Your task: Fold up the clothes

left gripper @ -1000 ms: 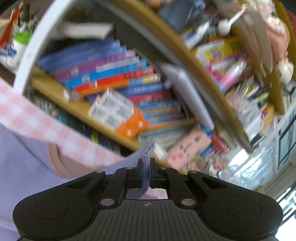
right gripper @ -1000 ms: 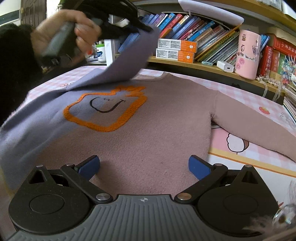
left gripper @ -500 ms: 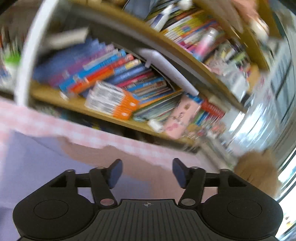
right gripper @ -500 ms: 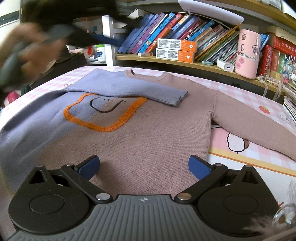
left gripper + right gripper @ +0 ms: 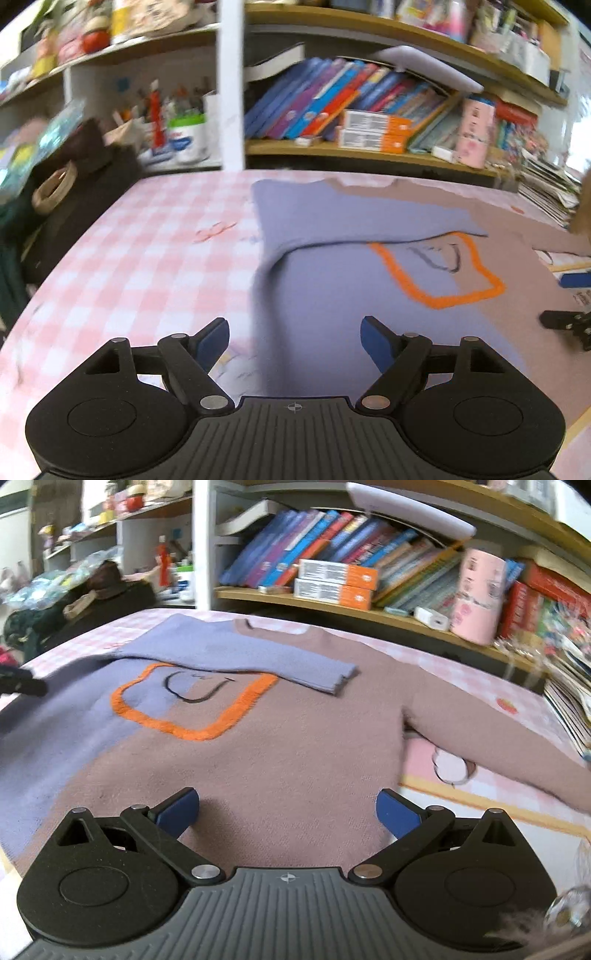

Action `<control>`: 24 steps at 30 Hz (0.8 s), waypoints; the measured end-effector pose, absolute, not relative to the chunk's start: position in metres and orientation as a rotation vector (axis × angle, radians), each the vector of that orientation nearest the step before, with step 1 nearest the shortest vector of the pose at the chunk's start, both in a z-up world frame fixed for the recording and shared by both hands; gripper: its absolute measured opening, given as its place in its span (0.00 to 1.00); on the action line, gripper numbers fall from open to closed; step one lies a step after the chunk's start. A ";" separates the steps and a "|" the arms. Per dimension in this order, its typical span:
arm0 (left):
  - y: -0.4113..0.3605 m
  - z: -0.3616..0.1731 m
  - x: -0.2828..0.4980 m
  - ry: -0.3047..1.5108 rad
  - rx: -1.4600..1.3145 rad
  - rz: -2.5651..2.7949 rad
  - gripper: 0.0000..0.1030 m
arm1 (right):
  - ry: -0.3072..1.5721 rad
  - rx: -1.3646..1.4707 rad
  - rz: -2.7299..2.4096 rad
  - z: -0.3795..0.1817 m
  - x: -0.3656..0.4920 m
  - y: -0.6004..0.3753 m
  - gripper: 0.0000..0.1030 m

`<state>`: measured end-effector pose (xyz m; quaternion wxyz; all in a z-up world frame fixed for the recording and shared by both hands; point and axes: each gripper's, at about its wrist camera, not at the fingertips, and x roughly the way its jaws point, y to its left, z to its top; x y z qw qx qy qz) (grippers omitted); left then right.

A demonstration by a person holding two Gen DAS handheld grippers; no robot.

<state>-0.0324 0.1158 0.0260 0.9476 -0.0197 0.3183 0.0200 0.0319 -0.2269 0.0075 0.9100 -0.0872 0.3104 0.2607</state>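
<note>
Tongs of both hands, left [image 5: 294,339] and right [image 5: 287,814], tilt down, parted, over sweater [image 5: 295,738].

Each tool is black plastic: the left tool [image 5: 294,338] and right tool [image 5: 287,810] share a ribbed grey centre plate with a small crosshair mark, two round side discs, angled linkage arms with silver rivets, and blue pads [image 5: 176,809] on the fingertips.

left tool [image 5: 294,338] just opened, right tool [image 5: 287,814] open
</note>
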 end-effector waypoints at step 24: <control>0.180 0.003 -0.025 0.638 -0.151 -0.170 0.06 | 0.698 -0.102 0.412 0.020 0.002 -0.210 0.14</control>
